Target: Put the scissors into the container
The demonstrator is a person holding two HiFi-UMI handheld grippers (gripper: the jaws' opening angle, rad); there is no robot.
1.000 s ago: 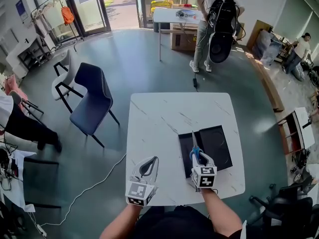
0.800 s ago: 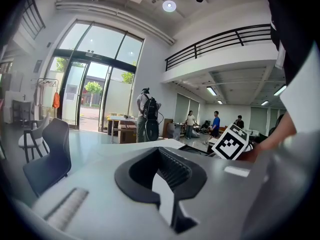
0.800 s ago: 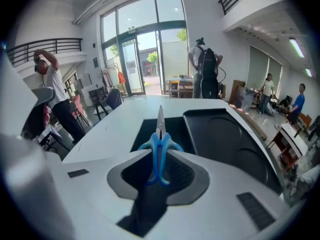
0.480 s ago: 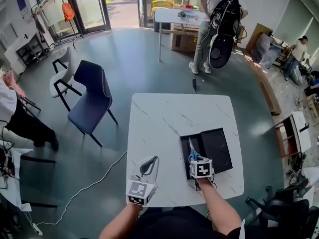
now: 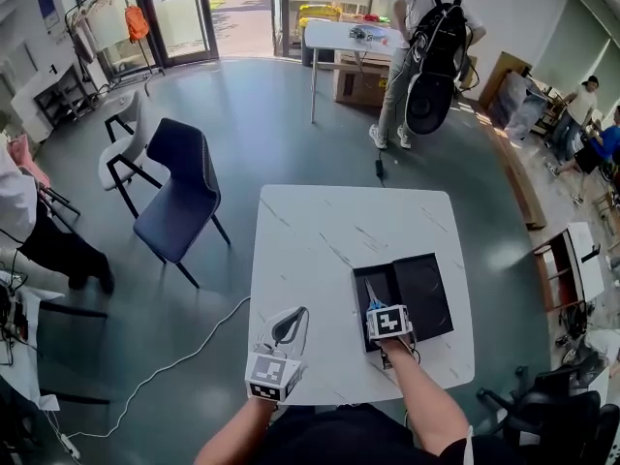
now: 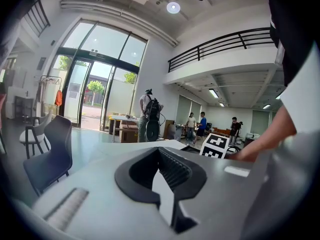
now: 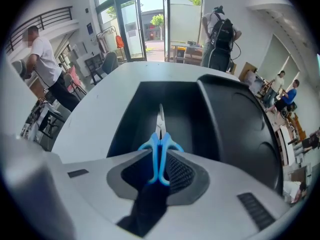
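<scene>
Scissors came down low over the box, not let go yet

Compared with a second before, the right gripper (image 5: 379,310) had dipped and pulled in closer. The blue-handled steel scissors (image 7: 160,143) no longer stuck up high and now pointed blades-first into the left compartment of the black two-compartment plastic container (image 5: 427,294). Its jaws were pinching the handle loops, so the scissors looked like they were hovering over the compartment floor or just about on it, can't say which. My guess is only the release was left. The left gripper (image 5: 294,316) sat idle on the white marble-look table (image 5: 310,231), jaws pressed together on nothing.
</scene>
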